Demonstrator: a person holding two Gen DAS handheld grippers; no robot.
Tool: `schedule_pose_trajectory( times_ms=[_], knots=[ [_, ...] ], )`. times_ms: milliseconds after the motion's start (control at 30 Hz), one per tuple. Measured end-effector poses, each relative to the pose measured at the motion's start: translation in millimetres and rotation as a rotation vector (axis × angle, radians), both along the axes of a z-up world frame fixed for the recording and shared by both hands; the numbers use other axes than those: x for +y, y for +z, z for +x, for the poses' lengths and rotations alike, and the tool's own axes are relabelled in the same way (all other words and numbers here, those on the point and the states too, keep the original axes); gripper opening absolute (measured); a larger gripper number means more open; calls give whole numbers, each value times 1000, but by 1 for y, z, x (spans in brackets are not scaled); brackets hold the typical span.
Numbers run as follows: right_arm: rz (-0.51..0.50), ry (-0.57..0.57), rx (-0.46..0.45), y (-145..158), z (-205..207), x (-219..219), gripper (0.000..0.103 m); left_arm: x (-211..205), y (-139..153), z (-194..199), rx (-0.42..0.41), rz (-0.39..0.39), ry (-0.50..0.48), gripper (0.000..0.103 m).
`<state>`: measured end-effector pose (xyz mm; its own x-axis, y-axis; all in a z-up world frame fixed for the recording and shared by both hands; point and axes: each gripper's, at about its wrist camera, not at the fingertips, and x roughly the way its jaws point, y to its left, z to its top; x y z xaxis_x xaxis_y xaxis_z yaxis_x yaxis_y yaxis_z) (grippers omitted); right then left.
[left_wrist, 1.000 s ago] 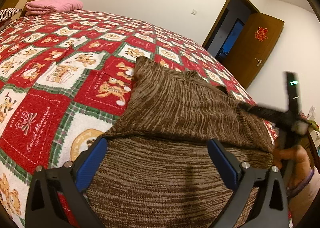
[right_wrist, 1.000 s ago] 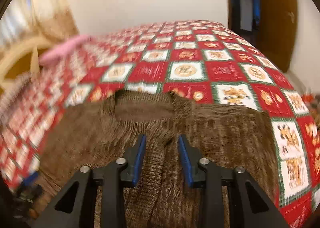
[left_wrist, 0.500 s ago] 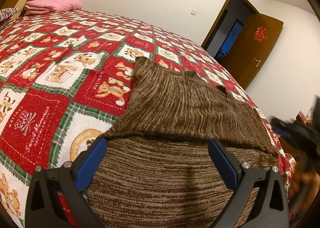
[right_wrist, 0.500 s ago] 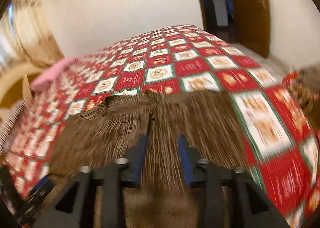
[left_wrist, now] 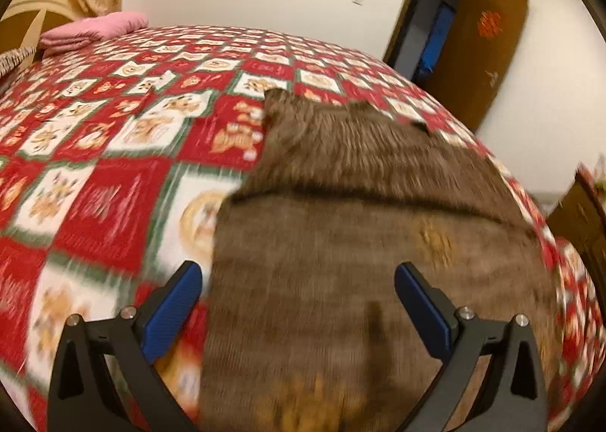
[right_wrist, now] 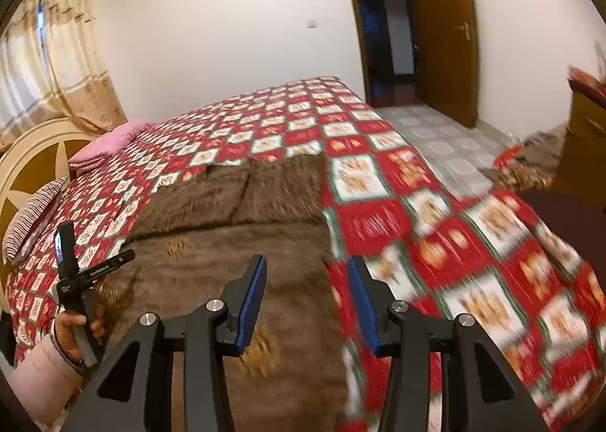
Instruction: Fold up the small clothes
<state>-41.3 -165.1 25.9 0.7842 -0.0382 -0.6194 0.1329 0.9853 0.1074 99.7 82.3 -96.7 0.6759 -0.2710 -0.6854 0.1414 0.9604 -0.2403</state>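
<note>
A brown knit garment (left_wrist: 371, 242) lies flat on the bed, its far part folded over the near part along a crosswise edge. It also shows in the right wrist view (right_wrist: 227, 242). My left gripper (left_wrist: 299, 303) is open and empty, hovering above the garment's near left part. My right gripper (right_wrist: 306, 303) is open and empty, above the garment's right edge where it meets the quilt. The left gripper's body and the hand that holds it show in the right wrist view (right_wrist: 75, 299).
The bed has a red, white and green patchwork quilt (left_wrist: 106, 166). A folded pink blanket (left_wrist: 94, 30) and a striped pillow (right_wrist: 34, 216) lie near the headboard (right_wrist: 34, 151). An open wooden door (right_wrist: 447, 26) and tiled floor (right_wrist: 447, 147) are to the right.
Both grippers have pulled back and risen from the garment. The right gripper's fingers have spread wider and it has swung toward the garment's right edge. The left gripper stays open.
</note>
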Motion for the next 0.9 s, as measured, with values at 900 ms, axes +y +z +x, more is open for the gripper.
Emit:
schedule_pose_trajectory(
  times_ms=[900],
  knots=[
    [-214,33,379,-126,-29,38,46,60,-20,-161,135,-6,-179,94]
  ],
)
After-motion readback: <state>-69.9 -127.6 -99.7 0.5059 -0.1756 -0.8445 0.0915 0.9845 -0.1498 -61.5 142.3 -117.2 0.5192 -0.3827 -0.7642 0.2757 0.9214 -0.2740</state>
